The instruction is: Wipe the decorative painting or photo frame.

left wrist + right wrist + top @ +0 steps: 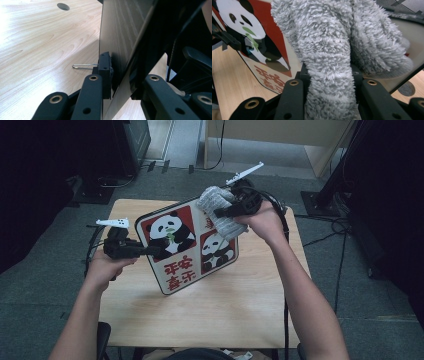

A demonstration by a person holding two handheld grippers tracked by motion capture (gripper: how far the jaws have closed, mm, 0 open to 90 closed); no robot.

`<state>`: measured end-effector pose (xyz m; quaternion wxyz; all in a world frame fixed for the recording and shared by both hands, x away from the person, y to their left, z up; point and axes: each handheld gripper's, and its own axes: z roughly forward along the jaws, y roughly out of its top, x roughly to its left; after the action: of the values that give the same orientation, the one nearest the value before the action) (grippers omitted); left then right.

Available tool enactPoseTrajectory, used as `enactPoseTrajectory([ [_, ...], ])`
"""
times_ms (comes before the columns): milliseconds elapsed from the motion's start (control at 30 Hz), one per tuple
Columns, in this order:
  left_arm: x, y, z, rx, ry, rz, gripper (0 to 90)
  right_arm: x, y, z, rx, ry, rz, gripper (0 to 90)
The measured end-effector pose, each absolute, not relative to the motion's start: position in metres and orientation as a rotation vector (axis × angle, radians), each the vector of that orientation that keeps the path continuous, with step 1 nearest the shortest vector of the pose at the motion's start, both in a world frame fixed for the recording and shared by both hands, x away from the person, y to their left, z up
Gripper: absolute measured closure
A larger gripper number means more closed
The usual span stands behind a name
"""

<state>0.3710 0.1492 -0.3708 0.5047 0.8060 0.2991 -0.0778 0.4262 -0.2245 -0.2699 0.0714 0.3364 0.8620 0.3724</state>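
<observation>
- We hold the panda board (pixel 186 247) propped on the wooden table (pixel 150 320), its lower edge resting on the tabletop and its picture face leaning back, so the printed side is turned up toward us and easy to wipe.
- Our left gripper (pixel 150 251) is clamped on the board's left edge; in the left gripper view (pixel 113 80) the thin panel runs between the two black jaws, which press on it from either side. We judge that this grip is there to steady the board and keep it at its tilt.
- Our right gripper (pixel 220 213) is clenched on a grey fluffy cloth (pixel 220 212). In the right gripper view (pixel 329 82) the cloth (pixel 332 50) bulges up from between the jaws, bunched thick so that a soft pad sticks out beyond the tips.
- The cloth lies against the upper right part of the board's face, above the smaller panda picture (pixel 216 251), and hides some of the print there.
- The larger panda on its red field (pixel 249 32) is bare, as are the red characters (pixel 176 272) near the lower edge.
- We take the step in hand to be wiping the board's face: one hand holds, the other rubs.
- The risk, as we see it, is pushing hard enough to tip the board out of the left grip.
</observation>
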Motion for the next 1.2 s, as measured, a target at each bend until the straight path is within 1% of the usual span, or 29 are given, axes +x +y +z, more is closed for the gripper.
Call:
enactPoseTrajectory([
  [833,0.371,0.149,-0.371,1.951,0.712,-0.181,77.3,0.417,-0.231,-0.301,0.999,2.589,1.142,67.2],
  [1200,0.370,0.149,-0.370,1.953,0.712,-0.181,77.3,0.416,-0.232,-0.308,1.000,2.593,1.146,67.1],
])
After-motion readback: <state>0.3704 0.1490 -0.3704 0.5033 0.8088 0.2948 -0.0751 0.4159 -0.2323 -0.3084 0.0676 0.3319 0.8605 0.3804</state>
